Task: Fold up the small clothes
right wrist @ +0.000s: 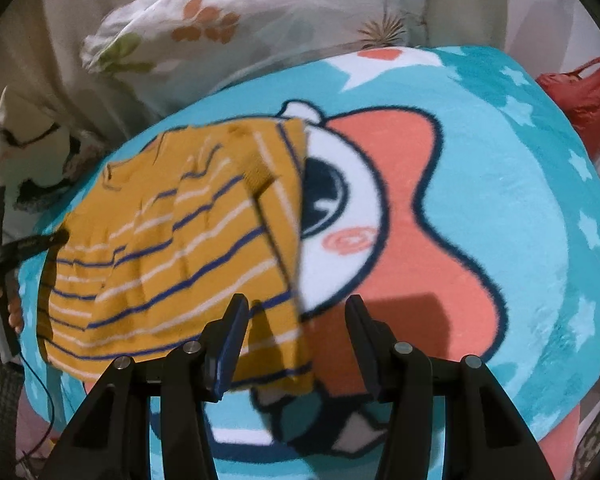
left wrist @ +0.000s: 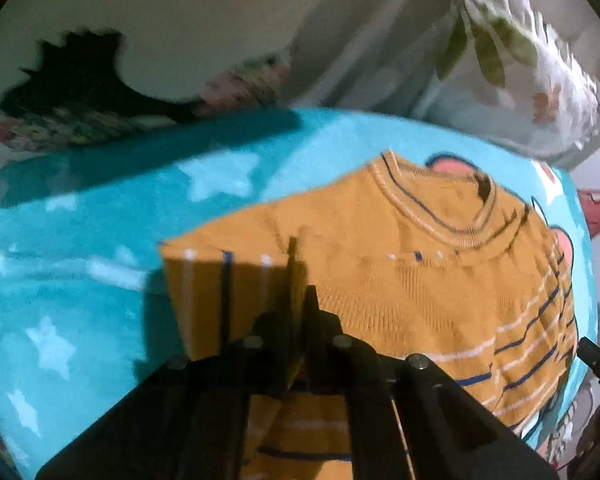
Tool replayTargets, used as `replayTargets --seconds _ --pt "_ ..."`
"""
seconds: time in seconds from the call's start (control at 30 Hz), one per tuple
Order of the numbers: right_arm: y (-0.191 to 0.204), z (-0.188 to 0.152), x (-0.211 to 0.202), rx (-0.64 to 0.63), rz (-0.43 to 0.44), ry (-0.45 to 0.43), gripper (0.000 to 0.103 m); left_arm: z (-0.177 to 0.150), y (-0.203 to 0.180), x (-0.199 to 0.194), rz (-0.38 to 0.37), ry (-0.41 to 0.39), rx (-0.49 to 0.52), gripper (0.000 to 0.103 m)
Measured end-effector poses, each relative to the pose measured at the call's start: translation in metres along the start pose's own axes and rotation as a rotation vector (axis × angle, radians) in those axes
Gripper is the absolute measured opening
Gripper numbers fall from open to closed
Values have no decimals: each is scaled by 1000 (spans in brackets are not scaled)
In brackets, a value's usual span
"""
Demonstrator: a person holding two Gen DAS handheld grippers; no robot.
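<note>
Garment: mustard striped sweater (right wrist: 172, 248) lies on the star-print blanket (right wrist: 520, 240), at 9 o'clock in the right view.
Left hand-held gripper (left wrist: 298, 276): clamped on sweater fabric, folding it over.
Right hand-held gripper (right wrist: 296, 320): apart, empty.
Progress: likely midway; further folds remain.

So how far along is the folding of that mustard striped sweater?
Partly done: the mustard striped knit sweater lies on the turquoise cartoon fleece blanket with one side folded over. The left tongs are shut on a fold; the right tongs are open, empty. Final folds remain.
</note>
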State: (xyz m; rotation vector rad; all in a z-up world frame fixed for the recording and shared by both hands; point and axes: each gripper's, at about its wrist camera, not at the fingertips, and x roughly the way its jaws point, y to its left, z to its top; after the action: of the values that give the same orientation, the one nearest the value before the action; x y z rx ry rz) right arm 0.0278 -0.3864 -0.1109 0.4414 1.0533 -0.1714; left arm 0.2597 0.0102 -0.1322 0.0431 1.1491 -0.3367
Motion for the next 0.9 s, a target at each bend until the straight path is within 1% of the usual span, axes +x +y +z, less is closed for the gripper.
replayTargets --seconds 0.07,0.13,0.2,0.27,0.37,0.43,0.5,0.53,0.6,0.63,0.67,0.7,0.73,0.77,0.8,0.83,0.9 --pt "-3 9 -1 12 11 -15 55 4 10 -3 23 -9 -38 5" --pt "0 20 2 12 28 -25 55 5 19 2 47 0 -80 5" --pt "9 31 5 -10 43 -30 55 3 22 8 48 9 -109 5" --pt "27 43 8 -59 52 -50 55 2 23 12 50 8 -132 5" --pt "61 60 8 -145 45 -140 55 2 25 12 51 6 -157 7" --pt "86 69 13 -225 47 -175 55 3 27 11 54 7 -165 8" --pt "113 76 23 -307 51 -161 55 2 29 9 55 5 -166 8" --pt "128 79 33 -351 77 -125 55 1 28 9 58 3 -165 8" --pt "148 81 49 -399 115 -53 53 0 27 8 66 -3 -160 8" --pt "157 80 58 -425 135 -18 49 0 25 8 69 -4 -158 9" --pt "162 78 65 -440 141 3 46 -1 25 7 72 -5 -156 9" --pt "168 77 78 -462 128 31 45 0 24 8 73 -6 -155 9" --pt "169 76 87 -472 102 43 43 1 24 10 74 -6 -153 9" --pt "168 78 99 -477 63 52 43 1 23 11 73 -8 -153 9" --pt "163 81 108 -469 44 52 44 1 23 11 72 -10 -153 9" --pt "155 87 112 -439 54 37 44 1 23 12 71 -13 -155 9" --pt "141 98 115 -365 36 35 44 -1 23 12 71 -19 -157 10"
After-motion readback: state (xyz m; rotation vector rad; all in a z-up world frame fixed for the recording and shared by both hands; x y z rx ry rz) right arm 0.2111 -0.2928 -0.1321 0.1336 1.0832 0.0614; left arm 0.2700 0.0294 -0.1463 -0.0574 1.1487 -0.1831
